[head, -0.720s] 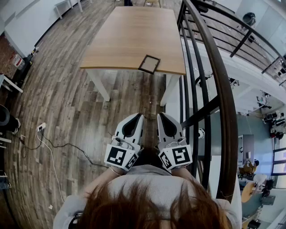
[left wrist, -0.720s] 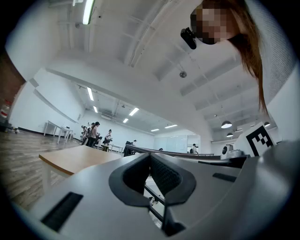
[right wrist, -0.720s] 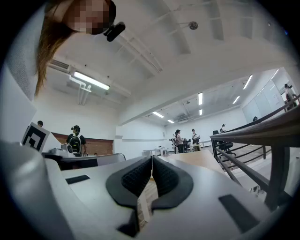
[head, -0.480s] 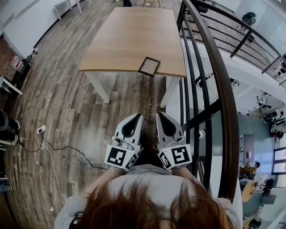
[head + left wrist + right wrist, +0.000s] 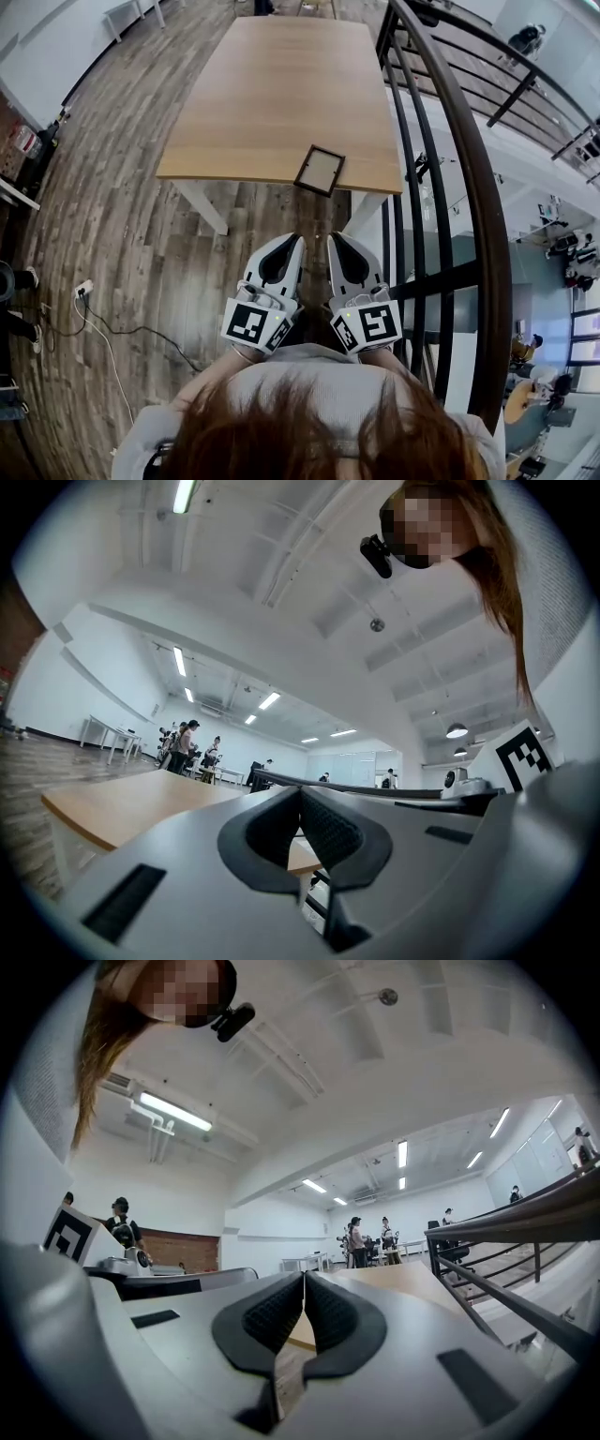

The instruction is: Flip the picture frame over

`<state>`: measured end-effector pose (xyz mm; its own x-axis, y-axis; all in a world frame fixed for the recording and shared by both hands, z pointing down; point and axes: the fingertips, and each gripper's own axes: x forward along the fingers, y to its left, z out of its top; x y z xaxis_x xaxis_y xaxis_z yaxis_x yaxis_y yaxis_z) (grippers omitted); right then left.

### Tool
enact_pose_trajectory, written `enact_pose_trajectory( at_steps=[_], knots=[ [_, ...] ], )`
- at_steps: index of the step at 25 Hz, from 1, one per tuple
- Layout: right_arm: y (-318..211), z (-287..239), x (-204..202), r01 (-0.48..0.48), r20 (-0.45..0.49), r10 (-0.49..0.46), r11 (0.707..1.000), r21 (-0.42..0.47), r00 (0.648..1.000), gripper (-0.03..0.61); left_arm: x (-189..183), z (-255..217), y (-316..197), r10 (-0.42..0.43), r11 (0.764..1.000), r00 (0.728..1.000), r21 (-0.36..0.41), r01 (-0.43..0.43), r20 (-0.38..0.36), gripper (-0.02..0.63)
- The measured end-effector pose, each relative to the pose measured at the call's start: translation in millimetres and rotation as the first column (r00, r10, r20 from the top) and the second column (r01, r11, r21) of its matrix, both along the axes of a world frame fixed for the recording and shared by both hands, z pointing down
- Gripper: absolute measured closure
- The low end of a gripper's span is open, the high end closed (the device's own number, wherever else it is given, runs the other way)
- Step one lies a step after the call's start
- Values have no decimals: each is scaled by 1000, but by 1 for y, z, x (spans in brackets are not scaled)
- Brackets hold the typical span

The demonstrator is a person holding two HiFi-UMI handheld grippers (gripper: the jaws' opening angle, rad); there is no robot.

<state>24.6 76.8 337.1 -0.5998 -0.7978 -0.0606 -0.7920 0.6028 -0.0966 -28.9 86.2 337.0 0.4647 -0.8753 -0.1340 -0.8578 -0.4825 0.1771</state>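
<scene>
L gripper [image 5: 292,240] closed, R gripper [image 5: 336,238] closed (both empty)

A wooden table [image 5: 272,103] stands on plank floor [image 5: 122,234] beside a dark railing [image 5: 472,187].

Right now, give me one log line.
left gripper shut, empty | right gripper shut, empty | frame flat on table, near edge, untouched
</scene>
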Motion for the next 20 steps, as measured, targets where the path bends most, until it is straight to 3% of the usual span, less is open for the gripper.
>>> enact_pose_trajectory(
  at_steps=[12, 20],
  knots=[
    [-138, -22, -30, -90, 24, 89, 996, 10, 996, 561, -30, -14, -144, 75, 997, 997, -2, -75, 34, 607],
    [-165, -18, -16, -111, 29, 112, 994, -20, 993, 561, -18, -6, -169, 100, 995, 995, -31, -99, 21, 607]
  ],
)
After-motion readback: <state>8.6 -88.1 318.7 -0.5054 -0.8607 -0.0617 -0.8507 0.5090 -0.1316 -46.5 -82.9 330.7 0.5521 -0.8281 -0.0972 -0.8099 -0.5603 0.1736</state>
